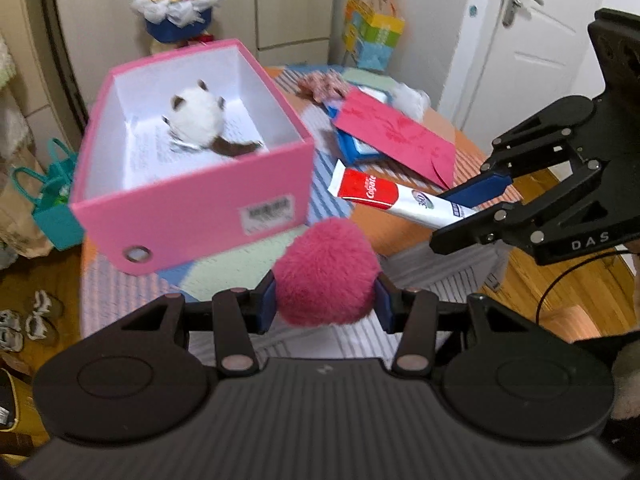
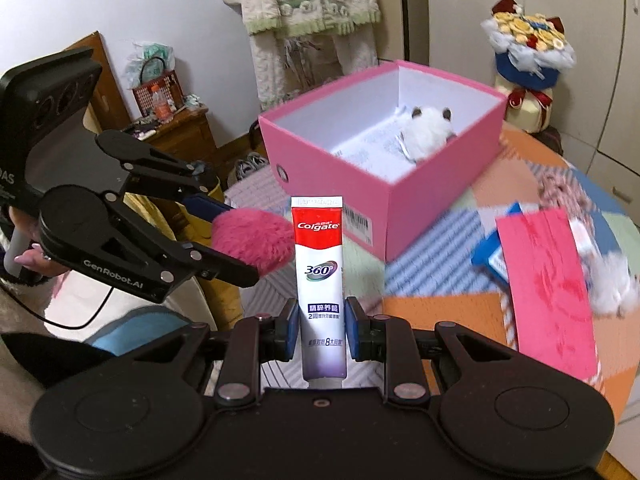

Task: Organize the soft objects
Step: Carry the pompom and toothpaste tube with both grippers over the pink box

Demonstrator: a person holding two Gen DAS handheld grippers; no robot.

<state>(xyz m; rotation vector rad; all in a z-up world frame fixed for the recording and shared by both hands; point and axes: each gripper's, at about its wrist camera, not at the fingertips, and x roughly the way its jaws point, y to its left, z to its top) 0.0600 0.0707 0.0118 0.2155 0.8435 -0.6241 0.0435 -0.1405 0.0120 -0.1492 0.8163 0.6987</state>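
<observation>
Jaws around pompom (image 1: 326, 272) and toothpaste (image 2: 320, 280)

A lived-in home room: fleecy pyjamas (image 2: 304, 4) hang on the wall beyond the right gripper (image 2: 322, 330), shoes (image 1: 24, 320) lie on the wooden floor (image 1: 560, 280) left of the left gripper (image 1: 326, 304), cupboards (image 1: 280, 0) behind.

toothpaste tube (image 2: 321, 280): "Colgate", "360°" | left gripper (image 2: 236, 240): "GenRobot.AI" | right gripper (image 1: 460, 216): "DAS"
</observation>
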